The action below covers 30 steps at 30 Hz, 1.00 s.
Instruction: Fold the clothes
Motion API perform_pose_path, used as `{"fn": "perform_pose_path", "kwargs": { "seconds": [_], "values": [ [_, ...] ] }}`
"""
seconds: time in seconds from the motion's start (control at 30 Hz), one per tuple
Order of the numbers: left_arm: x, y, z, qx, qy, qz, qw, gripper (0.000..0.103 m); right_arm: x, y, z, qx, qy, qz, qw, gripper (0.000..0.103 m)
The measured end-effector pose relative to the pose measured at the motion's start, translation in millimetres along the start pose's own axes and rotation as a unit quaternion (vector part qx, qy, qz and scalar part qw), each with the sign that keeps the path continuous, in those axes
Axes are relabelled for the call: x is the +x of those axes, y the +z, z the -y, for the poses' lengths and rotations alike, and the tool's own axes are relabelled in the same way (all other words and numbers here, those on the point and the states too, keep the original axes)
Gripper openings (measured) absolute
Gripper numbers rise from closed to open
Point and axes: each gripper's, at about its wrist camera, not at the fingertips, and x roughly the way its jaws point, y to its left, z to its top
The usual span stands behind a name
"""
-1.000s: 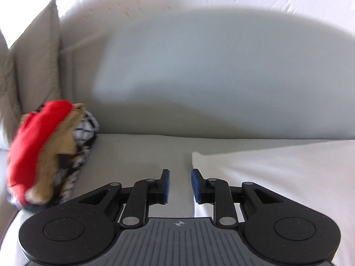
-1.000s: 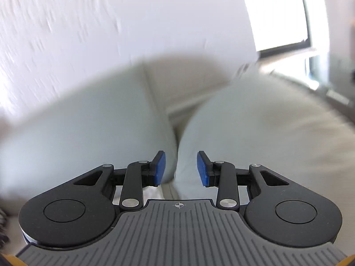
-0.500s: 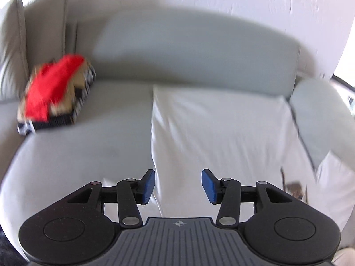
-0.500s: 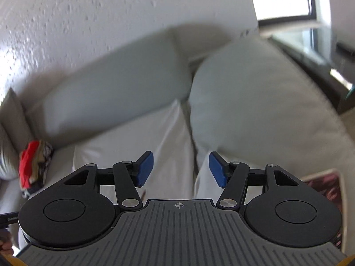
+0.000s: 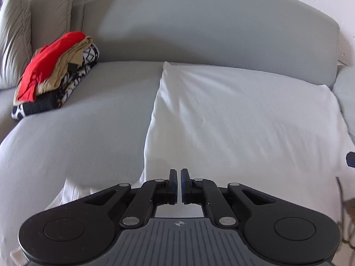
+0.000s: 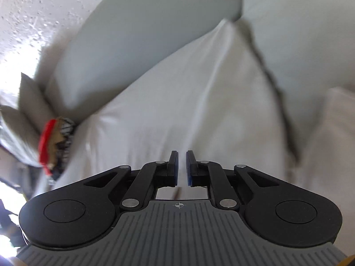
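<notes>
A large white cloth lies spread flat over the right half of the grey sofa seat. My left gripper sits at the cloth's near edge by its left side, jaws closed to a thin slit with white fabric between the pads. In the right wrist view the same white cloth fills the middle, blurred. My right gripper is low over it, jaws nearly together on the fabric. A blue bit of the right gripper shows at the left wrist view's right edge.
A stack of folded clothes, red on top of tan and black-and-white, rests at the seat's far left, also visible as the stack. Beige cushions lean behind it. The sofa backrest runs along the far side, an armrest at right.
Both grippers dropped toward the cloth's near edge and went from wide open to closed. The right wrist view tilted and moved closer to the cloth.
</notes>
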Motion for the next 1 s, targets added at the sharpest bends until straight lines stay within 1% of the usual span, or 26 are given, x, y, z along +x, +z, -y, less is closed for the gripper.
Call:
{"fn": "perform_pose_path", "kwargs": {
  "seconds": [0.03, 0.07, 0.1, 0.13, 0.17, 0.2, 0.23, 0.3, 0.33, 0.37, 0.4, 0.43, 0.47, 0.53, 0.6, 0.63, 0.73, 0.83, 0.87, 0.9, 0.93, 1.0],
  "values": [
    [9, 1, -1, 0.007, 0.022, -0.008, 0.9997, 0.003, 7, 2, 5, -0.004, -0.017, -0.003, 1.000, 0.009],
    [13, 0, -4, 0.008, 0.043, -0.014, 0.9989, 0.004, 8, 3, 11, -0.008, -0.039, 0.010, 0.999, 0.000],
    [16, -2, -7, 0.006, 0.063, -0.019, 0.9978, 0.005, 3, 3, 18, 0.002, -0.066, 0.035, 0.997, 0.000],
    [15, -3, -7, 0.010, 0.079, -0.021, 0.9966, 0.005, -6, 3, 24, 0.018, -0.110, 0.063, 0.992, 0.000],
    [12, -3, -7, 0.016, 0.093, -0.021, 0.9953, 0.005, -13, 3, 25, 0.017, -0.182, 0.089, 0.979, 0.000],
    [10, -4, -6, 0.024, 0.107, -0.022, 0.9937, 0.005, -15, 1, 25, -0.002, -0.232, 0.094, 0.968, 0.000],
    [10, -5, -6, 0.027, 0.113, -0.025, 0.9929, 0.005, -13, 0, 25, -0.028, -0.260, 0.087, 0.961, 0.000],
    [11, -6, -8, 0.030, 0.118, -0.031, 0.9921, 0.004, -9, -6, 15, -0.089, -0.290, 0.067, 0.951, 0.000],
    [9, -5, -8, 0.031, 0.114, -0.032, 0.9925, 0.004, -12, -9, 5, -0.106, -0.296, 0.065, 0.947, 0.000],
    [5, -3, -9, 0.029, 0.103, -0.034, 0.9937, 0.004, -18, -11, -4, -0.114, -0.297, 0.068, 0.946, 0.001],
    [-3, -2, -9, 0.026, 0.092, -0.033, 0.9949, 0.005, -28, -15, -13, -0.114, -0.290, 0.075, 0.947, 0.011],
    [-13, -2, -8, 0.023, 0.081, -0.031, 0.9959, 0.007, -40, -19, -22, -0.111, -0.278, 0.083, 0.951, 0.017],
    [-23, -1, -8, 0.024, 0.069, -0.026, 0.9970, 0.007, -53, -26, -31, -0.115, -0.267, 0.086, 0.953, 0.020],
    [-52, -5, -2, 0.032, 0.042, -0.018, 0.9984, 0.010, -81, -41, -50, -0.131, -0.247, 0.091, 0.956, 0.022],
    [-83, -11, 4, 0.040, 0.013, -0.012, 0.9990, 0.012, -110, -59, -69, -0.144, -0.225, 0.099, 0.959, 0.029],
    [-100, -15, 7, 0.041, -0.003, -0.008, 0.9991, 0.014, -127, -68, -77, -0.148, -0.213, 0.105, 0.960, 0.031],
    [-150, -29, 9, 0.043, -0.046, 0.000, 0.9980, 0.016, -178, -97, -94, -0.152, -0.178, 0.114, 0.966, 0.034],
    [-199, -43, 9, 0.046, -0.085, 0.010, 0.9953, 0.019, -225, -125, -108, -0.154, -0.144, 0.116, 0.971, 0.042],
    [-211, -49, 10, 0.049, -0.095, 0.011, 0.9942, 0.025, -236, -135, -110, -0.153, -0.136, 0.112, 0.972, 0.047],
    [-222, -56, 12, 0.054, -0.105, 0.013, 0.9930, 0.028, -243, -144, -110, -0.150, -0.128, 0.103, 0.975, 0.049],
    [-229, -64, 13, 0.057, -0.112, 0.010, 0.9920, 0.034, -245, -154, -109, -0.146, -0.123, 0.092, 0.977, 0.050],
    [-230, -83, 20, 0.057, -0.119, -0.011, 0.9912, 0.039, -242, -174, -103, -0.137, -0.123, 0.068, 0.981, 0.051]
  ]
}}
